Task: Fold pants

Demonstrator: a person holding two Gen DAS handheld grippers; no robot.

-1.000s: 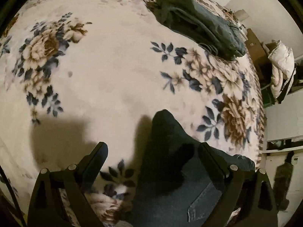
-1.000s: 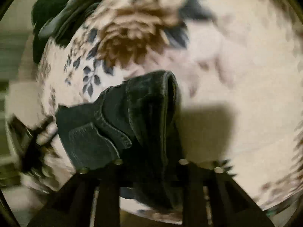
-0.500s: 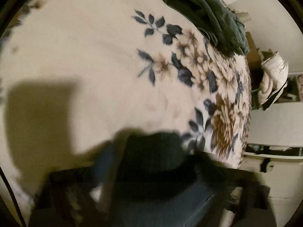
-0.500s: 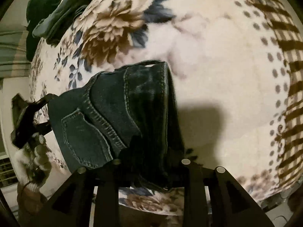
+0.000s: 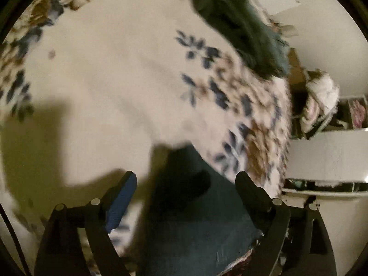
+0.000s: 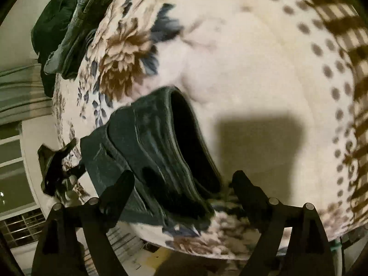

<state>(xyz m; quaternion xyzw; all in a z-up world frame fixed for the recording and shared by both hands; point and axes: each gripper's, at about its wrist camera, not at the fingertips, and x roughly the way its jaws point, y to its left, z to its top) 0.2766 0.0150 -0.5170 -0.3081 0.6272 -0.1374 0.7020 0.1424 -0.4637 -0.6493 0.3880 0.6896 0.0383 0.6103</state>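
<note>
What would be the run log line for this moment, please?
left gripper: open | right gripper: open | jeans: folded on bedspread

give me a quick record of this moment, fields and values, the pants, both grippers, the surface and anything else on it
pants: dark denim jeans, folded bundle lying near the edge of the bed
left gripper: open, fingers either side of the jeans
right gripper: open, jeans between its fingers
surface: floral blanket
other items: pile of dark green clothes at the far edge
image quality: left wrist view blurred
</note>
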